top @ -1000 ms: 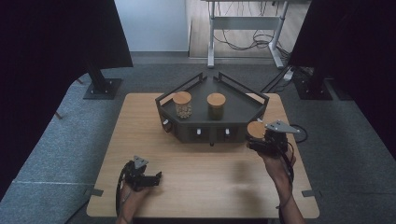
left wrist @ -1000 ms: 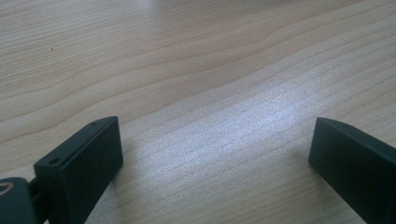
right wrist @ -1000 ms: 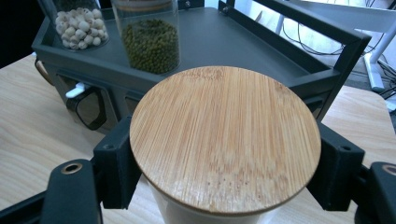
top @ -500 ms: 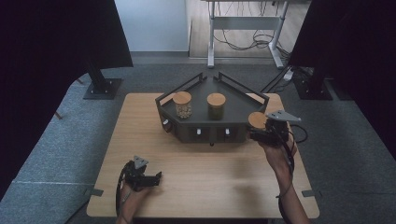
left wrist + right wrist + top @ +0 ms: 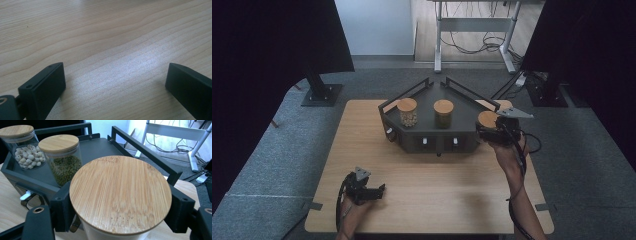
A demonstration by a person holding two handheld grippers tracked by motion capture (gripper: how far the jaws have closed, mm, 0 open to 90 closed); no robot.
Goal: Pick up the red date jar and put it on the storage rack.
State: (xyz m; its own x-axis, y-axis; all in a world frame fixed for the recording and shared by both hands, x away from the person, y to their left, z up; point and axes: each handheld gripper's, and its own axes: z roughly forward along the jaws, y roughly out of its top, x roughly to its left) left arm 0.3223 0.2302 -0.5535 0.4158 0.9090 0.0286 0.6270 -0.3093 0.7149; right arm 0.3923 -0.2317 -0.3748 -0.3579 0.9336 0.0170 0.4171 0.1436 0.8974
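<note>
My right gripper (image 5: pixel 490 132) is shut on a jar with a round bamboo lid (image 5: pixel 487 119), held off the table at the right front corner of the dark tray (image 5: pixel 422 135). In the right gripper view the black jaws press on both sides of the jar (image 5: pixel 120 192) just under its lid. Two more bamboo-lidded jars stand in the tray: one of pale round seeds (image 5: pixel 407 112) and one of green beans (image 5: pixel 443 114). My left gripper (image 5: pixel 379 191) rests low near the table's front left. Its jaws stand wide apart over bare wood (image 5: pixel 115 82), so it is open.
The tray has raised black rails (image 5: pixel 142 147) along its back edges and small white fittings (image 5: pixel 425 141) on its front face. The tray floor (image 5: pixel 100 148) behind the green jar (image 5: pixel 61 157) is bare. Stands and cables sit on the floor beyond the wooden table (image 5: pixel 437 190).
My right gripper has carried the jar up and away from the person, closer to the tray's right corner. The left gripper has stayed where it was.
</note>
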